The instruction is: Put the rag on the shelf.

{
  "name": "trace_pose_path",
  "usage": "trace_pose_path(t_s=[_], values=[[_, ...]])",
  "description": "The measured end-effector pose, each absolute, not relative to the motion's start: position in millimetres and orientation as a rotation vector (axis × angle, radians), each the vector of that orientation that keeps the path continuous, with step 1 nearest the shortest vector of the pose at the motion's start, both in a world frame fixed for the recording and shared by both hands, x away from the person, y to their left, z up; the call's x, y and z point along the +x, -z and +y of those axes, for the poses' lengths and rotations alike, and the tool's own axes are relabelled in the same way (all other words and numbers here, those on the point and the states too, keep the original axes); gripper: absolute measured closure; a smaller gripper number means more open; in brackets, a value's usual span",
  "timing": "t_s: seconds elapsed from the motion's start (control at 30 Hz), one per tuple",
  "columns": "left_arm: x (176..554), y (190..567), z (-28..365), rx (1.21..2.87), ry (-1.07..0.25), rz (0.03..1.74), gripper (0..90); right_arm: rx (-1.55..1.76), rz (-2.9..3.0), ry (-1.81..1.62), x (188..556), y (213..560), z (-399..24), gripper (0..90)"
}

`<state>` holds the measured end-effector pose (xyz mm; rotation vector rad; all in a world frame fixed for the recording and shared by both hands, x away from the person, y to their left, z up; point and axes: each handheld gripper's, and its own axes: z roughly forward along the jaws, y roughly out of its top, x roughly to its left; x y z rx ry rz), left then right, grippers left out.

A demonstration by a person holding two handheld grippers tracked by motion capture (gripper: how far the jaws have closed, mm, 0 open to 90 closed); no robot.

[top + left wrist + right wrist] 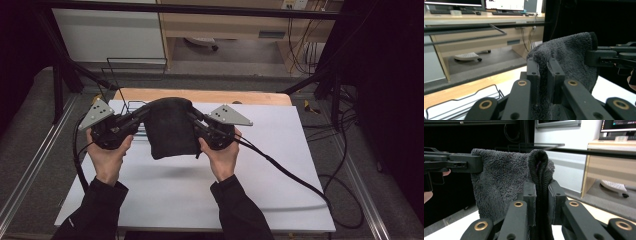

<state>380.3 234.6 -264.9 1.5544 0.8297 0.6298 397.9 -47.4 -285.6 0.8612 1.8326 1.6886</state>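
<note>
High view showed my left gripper (141,114) and right gripper (195,119) each pinching an upper corner of the dark grey towel (170,127), which hung clear above the white table (280,175) near its far edge. I judged this the lifting step; next called for an even, taut lowering.

I count one dark grey towel (169,127), folded and hanging between my two grippers: one left gripper (143,112) and one right gripper (194,117), each with two black jaws pinched on it. Two hands carry them, my left hand (106,156) and my right hand (221,157). There is one white surface (280,165), one wire rack (131,106) at its far edge, and one wooden board (210,96) behind.
</note>
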Motion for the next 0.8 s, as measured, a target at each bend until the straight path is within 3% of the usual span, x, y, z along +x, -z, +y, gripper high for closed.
trace_pose_path(t_s=[0.8], values=[[391,217,269,1.426,-0.719,0.837,81.9,0.794,1.719,-1.747,416,238,-5,80.0]])
